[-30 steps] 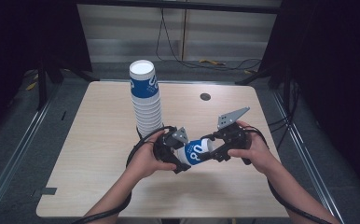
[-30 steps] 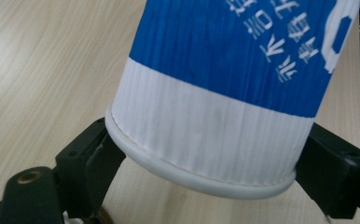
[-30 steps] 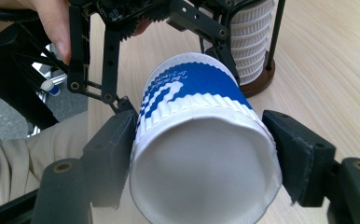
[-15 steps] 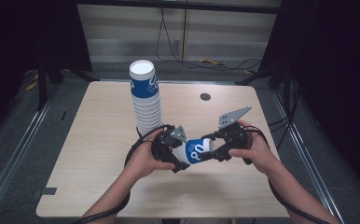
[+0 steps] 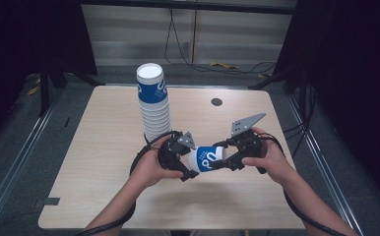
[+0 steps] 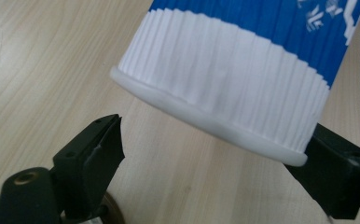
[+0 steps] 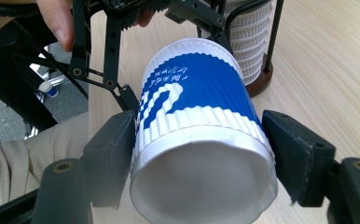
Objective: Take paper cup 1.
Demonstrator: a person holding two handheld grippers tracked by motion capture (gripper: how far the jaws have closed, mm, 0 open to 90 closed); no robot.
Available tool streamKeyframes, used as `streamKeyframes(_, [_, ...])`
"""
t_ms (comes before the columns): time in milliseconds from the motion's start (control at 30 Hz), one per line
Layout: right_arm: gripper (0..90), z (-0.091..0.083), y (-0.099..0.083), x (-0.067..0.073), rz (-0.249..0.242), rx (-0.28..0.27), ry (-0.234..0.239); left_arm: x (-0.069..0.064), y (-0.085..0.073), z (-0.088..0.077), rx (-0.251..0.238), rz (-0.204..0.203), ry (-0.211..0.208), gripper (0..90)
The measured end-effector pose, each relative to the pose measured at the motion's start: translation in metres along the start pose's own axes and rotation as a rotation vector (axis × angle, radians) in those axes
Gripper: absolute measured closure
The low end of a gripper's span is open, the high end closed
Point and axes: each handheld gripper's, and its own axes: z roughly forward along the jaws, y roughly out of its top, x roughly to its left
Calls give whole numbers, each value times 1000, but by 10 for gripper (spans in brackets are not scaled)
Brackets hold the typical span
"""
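Note:
A blue and white ribbed paper cup (image 5: 208,158) lies on its side in the air just above the table, between my two grippers. My right gripper (image 5: 220,156) is shut on it near its closed base (image 7: 201,186), one pad on each side. My left gripper (image 5: 192,160) faces the cup's rim end (image 6: 206,123). Its jaws have just been closing with the rim between them. In the left gripper view the left fingertip (image 6: 104,140) stands apart from the rim, while the right one sits at the rim's edge.
A tall stack of the same cups (image 5: 153,105) stands on a round brown base (image 7: 262,79) just behind the left hand, with a black cable looped around it. The wooden table (image 5: 104,147) has a small dark round spot (image 5: 216,102) at the back.
The left gripper's jaws stood wider half a second ago and have drawn in again around the cup's rim. Both hands and the cup stay in place.

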Motion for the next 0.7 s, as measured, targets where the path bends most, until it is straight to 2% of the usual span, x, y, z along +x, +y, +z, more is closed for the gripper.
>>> streamKeyframes(100, [276, -2, -1, 0, 0, -3, -9, 0, 1, 0, 16, -21, 4, 147])
streamKeyframes(133, [275, -2, -1, 0, 0, -4, -10, 0, 1, 0, 17, -5, 2, 146])
streamKeyframes(333, [276, -4, -3, 0, 6, -6, -16, 2, 3, 1, 15, -11, -2, 139])
streamKeyframes(367, [276, -4, -3, -1, 7, -12, -8, 3, 3, 2, 19, 2, 2, 122])
streamKeyframes(400, [276, -4, -3, -1, 8, -12, -8, 2, 4, 3, 19, -7, 14, 111])
streamKeyframes(533, [276, -2, -5, -2, 13, -1, -3, 4, 6, 5, 29, 18, -4, 101])
streamKeyframes(600, [276, 0, -4, -3, 13, 2, -1, 4, 6, 7, 9, 7, -13, 99])
streamKeyframes(700, [276, 2, -4, -3, 11, 10, 3, 4, 7, 9, 17, 14, -25, 99])
